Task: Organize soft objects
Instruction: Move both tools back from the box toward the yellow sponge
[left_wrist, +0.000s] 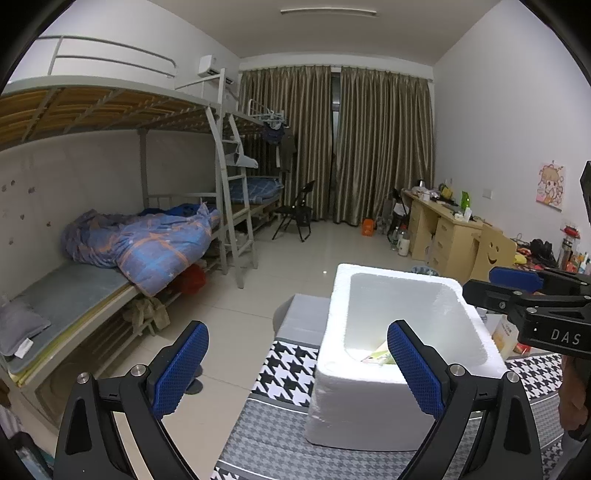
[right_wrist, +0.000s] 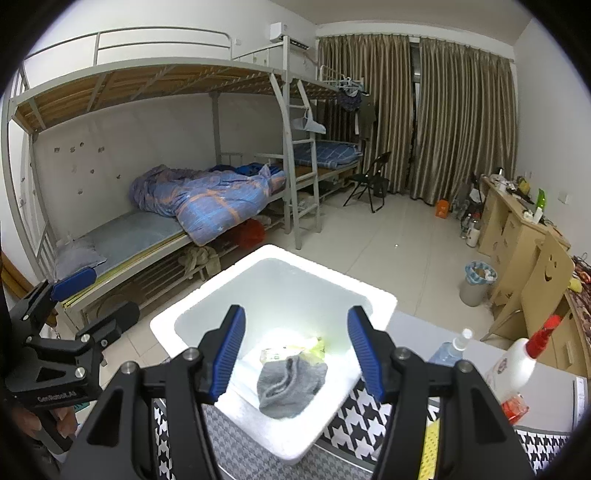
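Note:
A white foam box (right_wrist: 380, 299) stands on a houndstooth cloth (left_wrist: 288, 369). Inside it a crumpled grey sock (right_wrist: 291, 384) lies on the bottom, partly over a yellow-green packet (right_wrist: 291, 349). My right gripper (right_wrist: 297, 311) hangs open over the box's mouth, above the sock and apart from it, with nothing between its fingers. In the left wrist view the foam box (left_wrist: 369, 271) is ahead on the right, and a corner of the packet (left_wrist: 380, 356) shows inside. My left gripper (left_wrist: 298, 326) is open and empty at the box's left side. My right gripper's blue pad (left_wrist: 515, 278) reaches in from the right.
Two spray bottles (right_wrist: 517, 362) (right_wrist: 450, 349) stand on the table right of the box. A bunk bed (right_wrist: 166, 229) with a blue quilt runs along the left wall. A desk (right_wrist: 517, 221), a bin (right_wrist: 478, 282) and a folding chair (right_wrist: 369, 181) stand further off.

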